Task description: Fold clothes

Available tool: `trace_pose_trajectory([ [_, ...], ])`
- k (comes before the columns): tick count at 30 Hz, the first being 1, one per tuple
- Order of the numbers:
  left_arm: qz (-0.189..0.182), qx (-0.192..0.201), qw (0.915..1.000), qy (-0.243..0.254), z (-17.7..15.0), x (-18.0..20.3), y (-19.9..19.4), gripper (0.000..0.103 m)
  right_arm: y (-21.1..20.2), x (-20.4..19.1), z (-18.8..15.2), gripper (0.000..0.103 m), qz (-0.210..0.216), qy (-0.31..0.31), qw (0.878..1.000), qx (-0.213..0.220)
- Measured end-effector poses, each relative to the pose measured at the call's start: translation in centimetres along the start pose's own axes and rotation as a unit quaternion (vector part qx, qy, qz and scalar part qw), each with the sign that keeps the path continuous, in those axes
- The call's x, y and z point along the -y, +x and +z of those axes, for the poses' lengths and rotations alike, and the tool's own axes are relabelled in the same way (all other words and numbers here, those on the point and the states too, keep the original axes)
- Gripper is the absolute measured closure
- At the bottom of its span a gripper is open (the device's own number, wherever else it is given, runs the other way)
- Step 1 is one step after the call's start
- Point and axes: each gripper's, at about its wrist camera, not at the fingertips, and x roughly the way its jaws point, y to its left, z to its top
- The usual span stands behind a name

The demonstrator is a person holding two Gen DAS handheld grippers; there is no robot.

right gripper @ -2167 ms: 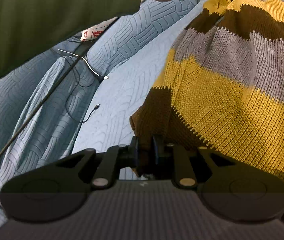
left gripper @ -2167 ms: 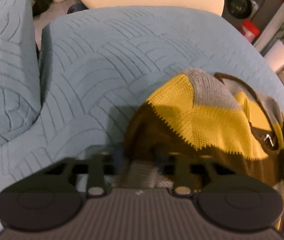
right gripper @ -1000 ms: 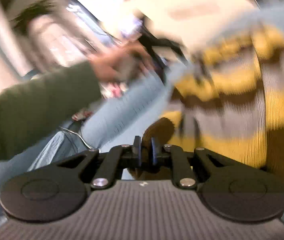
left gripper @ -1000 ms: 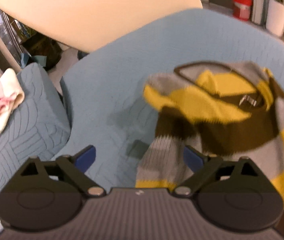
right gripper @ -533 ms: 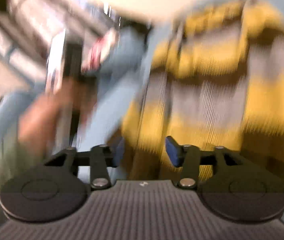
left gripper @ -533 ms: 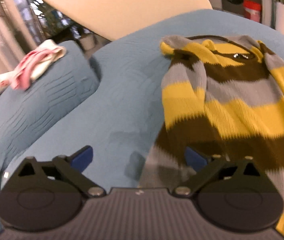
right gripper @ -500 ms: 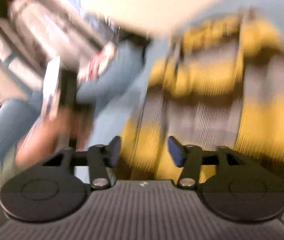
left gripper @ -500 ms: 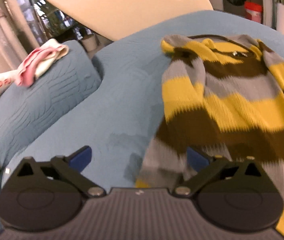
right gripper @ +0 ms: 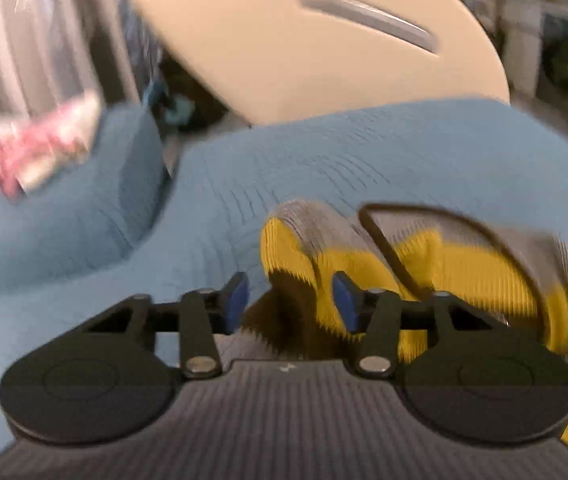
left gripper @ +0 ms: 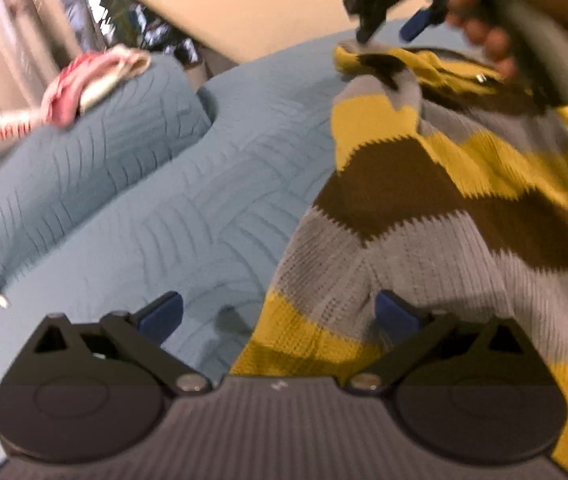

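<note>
Blue quilted bedding (left gripper: 212, 216) fills the scene, with a striped sweater (left gripper: 443, 208) spread flat on it. At the sweater's near hem, the left gripper (left gripper: 280, 312) is spread wide, pinching nothing. At the sweater's collar end, the right gripper (right gripper: 289, 300) is closing with a fold between its fingers, not yet pinched. Left of the sweater, a pink cloth (left gripper: 84, 84) lies on a pillow (left gripper: 64, 176).

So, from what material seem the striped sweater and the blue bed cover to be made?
The striped sweater looks like thick knitted yarn, wool or acrylic: rows of stitches show, with a matte, soft surface. The blue bed cover looks like quilted fabric: stitched curved lines press into a padded, matte surface.
</note>
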Motion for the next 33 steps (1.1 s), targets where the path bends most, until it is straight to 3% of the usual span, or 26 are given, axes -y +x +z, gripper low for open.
trace_pose_trajectory([
  [1,-0.005,0.000,1.0000,-0.005,0.0,-0.2,0.1,0.000,1.6,-1.0,0.1,0.071,-0.018,-0.041,0.999,-0.020],
  [2,-0.011,0.001,0.9999,-0.010,-0.1,-0.4,0.3,0.000,3.2,-1.6,0.1,0.096,-0.038,-0.077,0.996,-0.038],
  [4,-0.015,0.003,0.9998,-0.011,-0.2,-0.4,0.3,0.000,4.3,-0.7,0.3,0.097,-0.062,-0.081,0.994,-0.041],
  [7,-0.018,0.009,0.9998,-0.008,-0.2,-0.2,0.0,0.000,2.8,4.4,1.0,0.097,-0.061,0.039,0.997,0.009],
  [9,-0.020,0.012,0.9997,-0.006,-0.3,-0.1,0.0,0.000,3.5,7.7,0.2,0.096,-0.093,0.076,0.993,0.000],
  [11,-0.019,0.014,0.9997,-0.004,-0.4,0.1,0.1,0.000,4.5,9.8,-0.7,0.094,-0.098,0.091,0.991,-0.029],
  [12,-0.018,0.015,0.9997,-0.002,-0.4,0.1,0.1,0.000,4.6,11.2,-1.4,0.094,-0.079,0.107,0.990,-0.040],
  [13,-0.016,0.017,0.9997,0.001,-0.4,0.2,0.1,0.000,3.5,13.4,-2.3,0.092,-0.035,0.148,0.988,-0.029],
  [15,-0.012,0.020,0.9997,0.005,-0.5,0.4,0.0,0.000,-0.2,15.2,-3.0,0.076,0.004,0.196,0.981,0.016],
  [18,-0.005,0.024,0.9996,0.015,-0.5,0.7,-0.1,0.000,-5.8,16.0,-4.5,0.063,0.034,0.230,0.971,0.060],
  [20,0.001,0.025,0.9994,0.024,-0.5,1.1,-0.2,0.000,-12.8,13.7,-8.3,0.060,0.056,0.189,0.979,0.055],
  [22,0.004,0.026,0.9992,0.031,-0.4,1.3,-0.3,0.000,-16.6,10.6,-12.2,0.057,0.050,0.139,0.989,0.019],
  [26,0.012,0.023,0.9987,0.043,-0.5,1.8,-0.4,0.000,-18.6,6.6,-20.1,0.048,0.033,0.081,0.995,-0.038],
  [28,0.011,0.018,0.9991,0.038,-0.5,1.7,-0.4,0.000,-17.8,5.5,-21.6,0.045,0.024,0.025,0.998,-0.049],
  [31,0.005,0.008,0.9996,0.025,-0.5,1.3,-0.5,0.000,-20.7,5.3,-20.8,0.046,0.025,-0.005,1.000,-0.017],
  [33,0.005,0.006,0.9997,0.023,-0.4,1.1,-0.7,0.000,-24.8,7.2,-20.6,0.041,0.039,0.031,0.997,0.055],
])
